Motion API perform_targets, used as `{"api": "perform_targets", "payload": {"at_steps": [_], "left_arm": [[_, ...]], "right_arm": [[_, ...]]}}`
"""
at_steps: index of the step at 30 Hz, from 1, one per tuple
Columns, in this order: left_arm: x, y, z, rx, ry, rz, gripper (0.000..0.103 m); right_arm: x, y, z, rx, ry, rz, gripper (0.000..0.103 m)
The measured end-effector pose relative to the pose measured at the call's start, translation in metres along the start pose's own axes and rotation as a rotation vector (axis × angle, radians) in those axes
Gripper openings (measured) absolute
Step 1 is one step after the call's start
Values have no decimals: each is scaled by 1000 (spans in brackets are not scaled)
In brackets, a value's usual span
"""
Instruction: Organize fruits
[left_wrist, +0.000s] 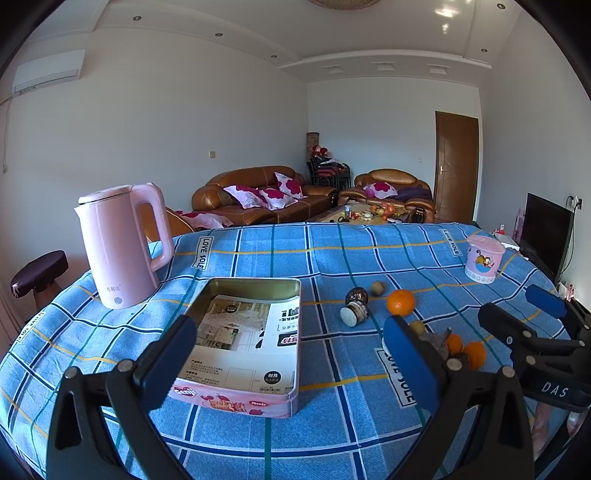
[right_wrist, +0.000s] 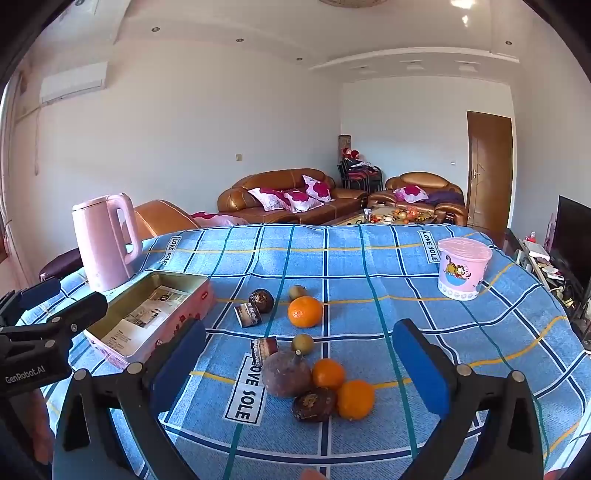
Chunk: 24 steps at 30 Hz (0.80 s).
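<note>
Right wrist view: right gripper (right_wrist: 299, 363) hovers spread over the fruits (right_wrist: 314, 384); left gripper (left_wrist: 291, 354) gapes above the tin (left_wrist: 258, 400).

The right gripper (right_wrist: 299, 365) hovers with its blue fingers (right_wrist: 421, 365) spread wide above a cluster of fruit on the blue plaid cloth covering the surface (right_wrist: 406, 266): a large brownish fruit (right_wrist: 286, 373), two small oranges (right_wrist: 328, 373), and a dark round fruit (right_wrist: 314, 404). Farther back lies a larger orange (right_wrist: 305, 312). An open pink tin (right_wrist: 147, 314) sits left, near a pink kettle (right_wrist: 103, 243).
</note>
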<state>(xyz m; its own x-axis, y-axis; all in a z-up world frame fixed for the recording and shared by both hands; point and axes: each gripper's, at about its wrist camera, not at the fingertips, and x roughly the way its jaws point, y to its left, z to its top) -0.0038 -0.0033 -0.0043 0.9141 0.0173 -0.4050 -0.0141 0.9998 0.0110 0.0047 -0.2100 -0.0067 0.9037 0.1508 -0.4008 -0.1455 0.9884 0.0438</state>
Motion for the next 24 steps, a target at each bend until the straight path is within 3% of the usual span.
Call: {"api": "perform_targets", "payload": {"at_steps": [24], "left_arm": [[-2, 2, 1, 4, -7, 6, 103]], "right_arm": [[-2, 0, -2, 7, -7, 3, 102]]}}
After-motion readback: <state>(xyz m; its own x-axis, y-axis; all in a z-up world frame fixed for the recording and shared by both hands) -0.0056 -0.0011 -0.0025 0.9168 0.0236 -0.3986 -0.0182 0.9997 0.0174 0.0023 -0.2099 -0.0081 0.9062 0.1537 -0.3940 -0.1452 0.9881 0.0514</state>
